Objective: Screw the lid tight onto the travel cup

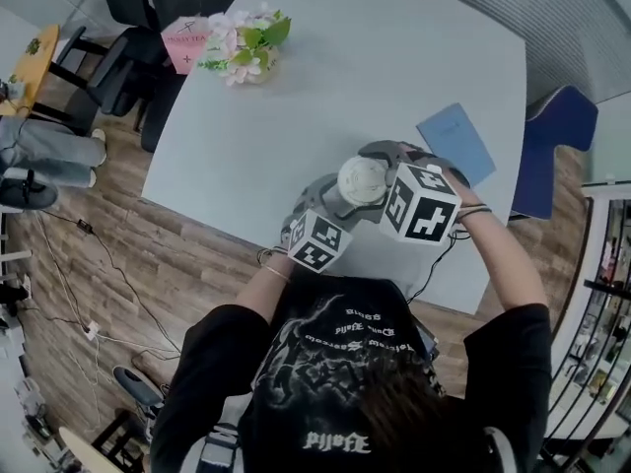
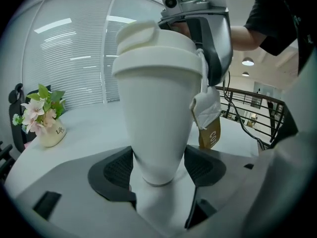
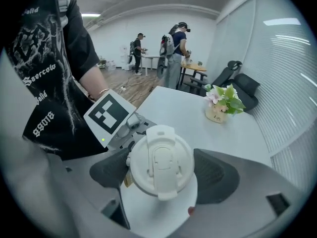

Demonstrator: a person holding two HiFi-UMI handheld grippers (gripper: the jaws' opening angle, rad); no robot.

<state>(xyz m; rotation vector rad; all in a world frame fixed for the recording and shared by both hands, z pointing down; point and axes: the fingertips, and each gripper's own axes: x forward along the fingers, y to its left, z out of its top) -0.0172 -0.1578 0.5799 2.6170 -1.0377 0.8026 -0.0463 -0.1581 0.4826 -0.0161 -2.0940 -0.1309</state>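
Note:
A white travel cup (image 2: 158, 118) stands upright on the pale table (image 1: 325, 87), its white flip-top lid (image 3: 161, 165) sitting on its rim. My left gripper (image 2: 159, 168) is shut on the narrow lower body of the cup, one dark pad on each side. From above, my right gripper (image 3: 162, 171) is shut on the lid, whose edges its pads touch. In the head view the lid (image 1: 363, 179) shows between the two marker cubes. A paper tag (image 2: 209, 120) hangs beside the cup.
A flower pot (image 1: 242, 47) stands at the table's far left, a blue notebook (image 1: 456, 144) lies to the right of the cup. Dark chairs (image 1: 123, 67) flank the far left corner. A cable runs off the near edge. Other people stand far back in the room.

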